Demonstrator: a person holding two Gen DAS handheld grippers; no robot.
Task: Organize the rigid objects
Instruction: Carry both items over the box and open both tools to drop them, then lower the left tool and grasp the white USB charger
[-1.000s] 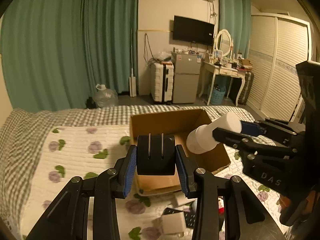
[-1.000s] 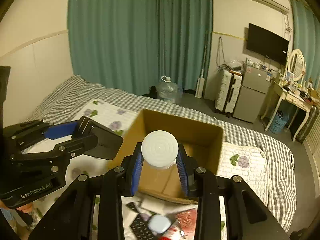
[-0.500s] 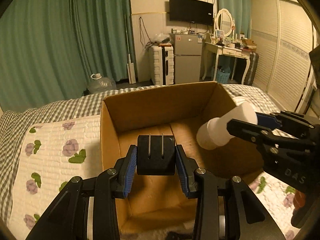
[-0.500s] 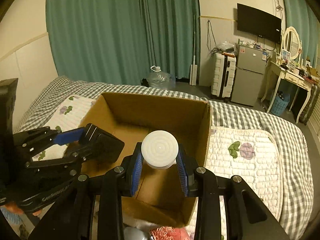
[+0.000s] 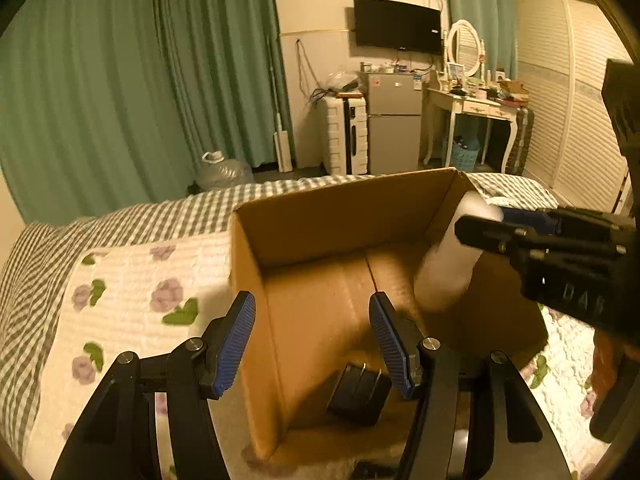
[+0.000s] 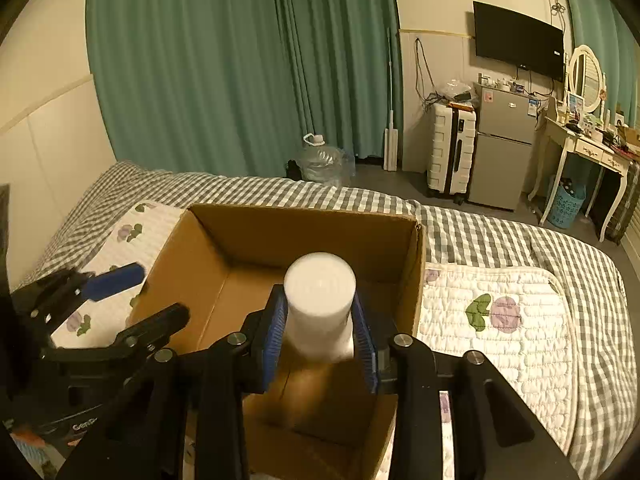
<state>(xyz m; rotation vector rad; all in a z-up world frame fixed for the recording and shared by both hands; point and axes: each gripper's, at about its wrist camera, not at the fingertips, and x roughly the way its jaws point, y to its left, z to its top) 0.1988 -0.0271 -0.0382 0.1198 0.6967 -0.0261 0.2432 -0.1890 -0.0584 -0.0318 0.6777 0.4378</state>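
Left tongs (image 5: 312, 340) are gaping, plug (image 5: 359, 394) dropped in the box (image 5: 344, 212); right tongs (image 6: 320, 338) are loosening around the white bottle (image 6: 319, 304), which may tumble out.

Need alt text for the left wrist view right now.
The left tool hangs open over a cardboard box on a bed, its jaws having just opened; a black plug adapter lies on the box floor. At right, the right tool has a blurred white bottle between its jaws.

You see a matt brown cardboard box (image 5: 344, 216), a smooth white plastic bottle (image 6: 320, 304), a matt black plastic charger (image 5: 359, 394), ribbed blue gripper pads (image 5: 234, 340), a quilted floral cloth pad (image 6: 496, 320).
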